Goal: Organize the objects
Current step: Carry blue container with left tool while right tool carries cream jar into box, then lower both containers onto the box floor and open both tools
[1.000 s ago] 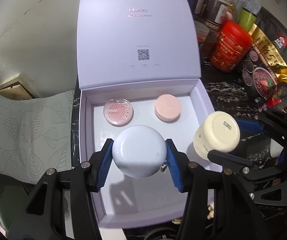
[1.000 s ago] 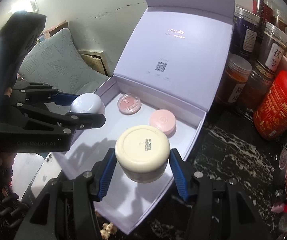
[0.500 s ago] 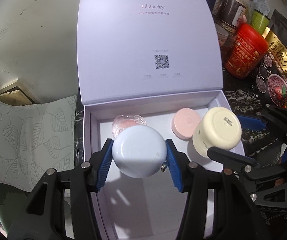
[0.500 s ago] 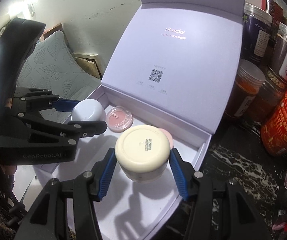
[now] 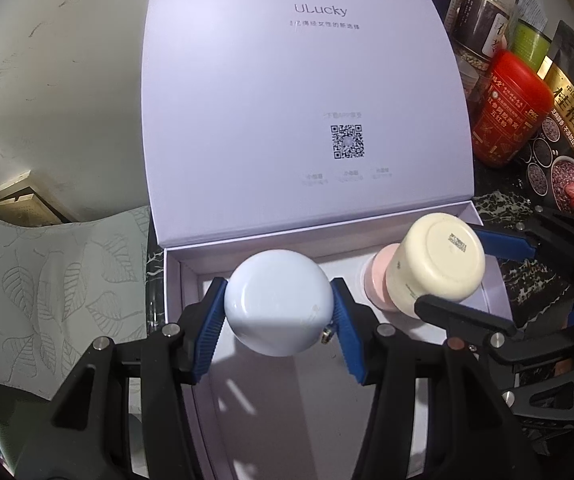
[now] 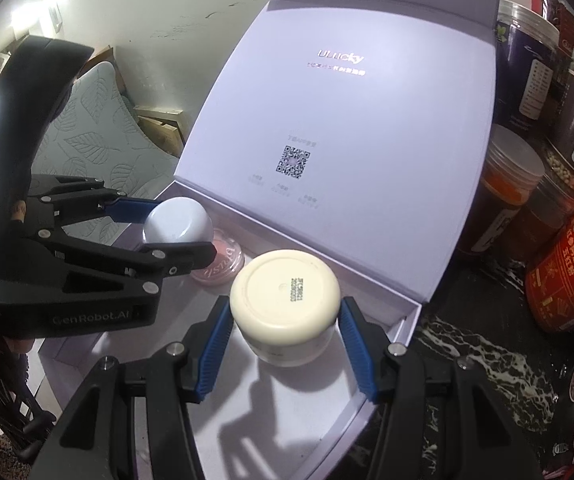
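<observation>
Left wrist view: the left gripper (image 5: 279,307) is clamped on a pale blue jar (image 5: 278,302), held above the near left part of the open lilac box (image 5: 175,280), whose raised lid (image 5: 299,100) stands just ahead. Judged from this, the step in hand is setting jars into the box; the next move calls for lowering the jar onto bare floor of the box and parting the jaws. To the right, a cream jar (image 5: 435,266) hangs in the other gripper, and a pink jar (image 5: 377,284) behind it already rests in the box. Red canister (image 5: 507,112) and food packets stand further right on the table. Right wrist view: the right gripper (image 6: 285,314) is clamped on the cream jar (image 6: 285,300), over the right half of the box. Ahead and left lies a pink compact (image 6: 223,264), partly under the left gripper (image 6: 175,230); it narrows the free space, and the two grippers sit close enough to risk knocking each other.
</observation>
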Demonstrator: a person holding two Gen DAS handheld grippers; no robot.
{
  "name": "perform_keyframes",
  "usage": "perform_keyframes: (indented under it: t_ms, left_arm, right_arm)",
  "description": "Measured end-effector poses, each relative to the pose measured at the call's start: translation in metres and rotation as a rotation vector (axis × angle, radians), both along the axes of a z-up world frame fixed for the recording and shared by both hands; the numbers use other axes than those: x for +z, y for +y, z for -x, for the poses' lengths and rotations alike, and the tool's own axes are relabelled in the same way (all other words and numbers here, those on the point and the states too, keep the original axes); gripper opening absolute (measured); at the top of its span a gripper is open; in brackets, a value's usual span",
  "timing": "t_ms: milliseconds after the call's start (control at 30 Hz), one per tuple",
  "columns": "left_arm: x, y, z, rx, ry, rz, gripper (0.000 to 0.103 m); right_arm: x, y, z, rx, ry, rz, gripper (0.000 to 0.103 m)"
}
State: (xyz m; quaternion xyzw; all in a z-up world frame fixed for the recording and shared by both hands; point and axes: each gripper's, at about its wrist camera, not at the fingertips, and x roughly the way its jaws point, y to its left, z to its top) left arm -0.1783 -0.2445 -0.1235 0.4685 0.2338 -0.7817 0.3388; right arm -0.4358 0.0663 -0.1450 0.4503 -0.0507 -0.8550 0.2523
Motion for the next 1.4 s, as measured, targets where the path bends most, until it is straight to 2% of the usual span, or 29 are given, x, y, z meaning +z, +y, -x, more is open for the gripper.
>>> perform_keyframes:
  t_ms: [1033,1400]
  left_arm:
    - [-0.023,-0.010,0.008,0.009,-0.002,-0.026,0.050]
    - [-0.020,-0.004,0.008,0.006,-0.016,0.006,0.050]
  right_arm:
    - [-0.012,-0.002,-0.001,-0.007,0.015,-0.019,0.055]
    - [-0.011,-0.001,-0.003,0.001,0.013,-0.030,0.055]
